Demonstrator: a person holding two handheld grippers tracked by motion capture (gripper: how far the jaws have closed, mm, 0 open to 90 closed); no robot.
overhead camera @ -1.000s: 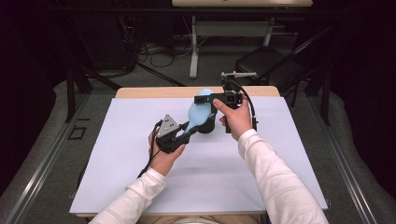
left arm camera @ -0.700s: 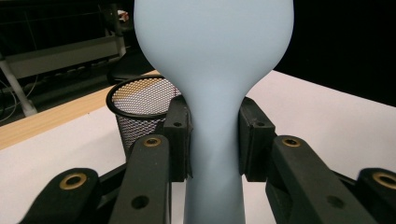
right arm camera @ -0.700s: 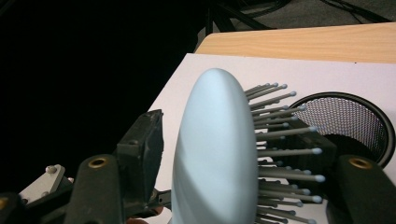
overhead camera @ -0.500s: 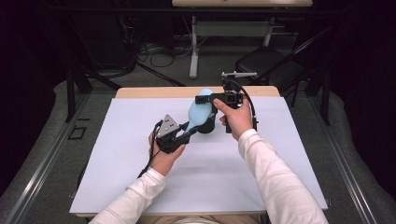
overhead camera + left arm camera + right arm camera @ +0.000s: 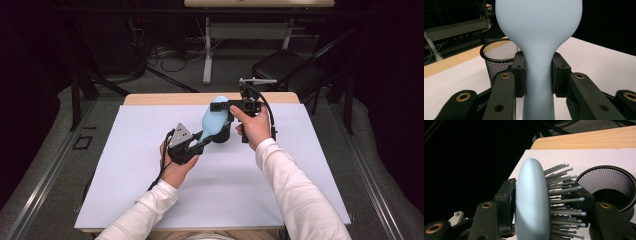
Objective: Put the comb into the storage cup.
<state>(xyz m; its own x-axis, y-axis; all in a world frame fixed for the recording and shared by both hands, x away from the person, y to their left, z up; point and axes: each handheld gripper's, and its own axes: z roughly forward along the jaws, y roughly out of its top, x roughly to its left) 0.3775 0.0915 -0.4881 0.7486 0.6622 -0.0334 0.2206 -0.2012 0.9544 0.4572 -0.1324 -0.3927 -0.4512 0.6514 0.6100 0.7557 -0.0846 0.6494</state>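
Tool pair shares one hairbrush (image 5: pixel 212 121): left tool (image 5: pixel 199 140) clamps its handle, right tool (image 5: pixel 223 106) has just closed on its head. Mesh cup (image 5: pixel 220 136) sits directly beneath

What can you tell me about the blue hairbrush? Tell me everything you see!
The hairbrush is pale blue and looks like smooth plastic, with a rounded oval head, a narrow handle and grey bristles tipped with little balls. It is held above the white table, next to a black mesh cup. The left gripper squeezes its handle, and the right gripper has just been closing on its head, one jaw among the bristles.
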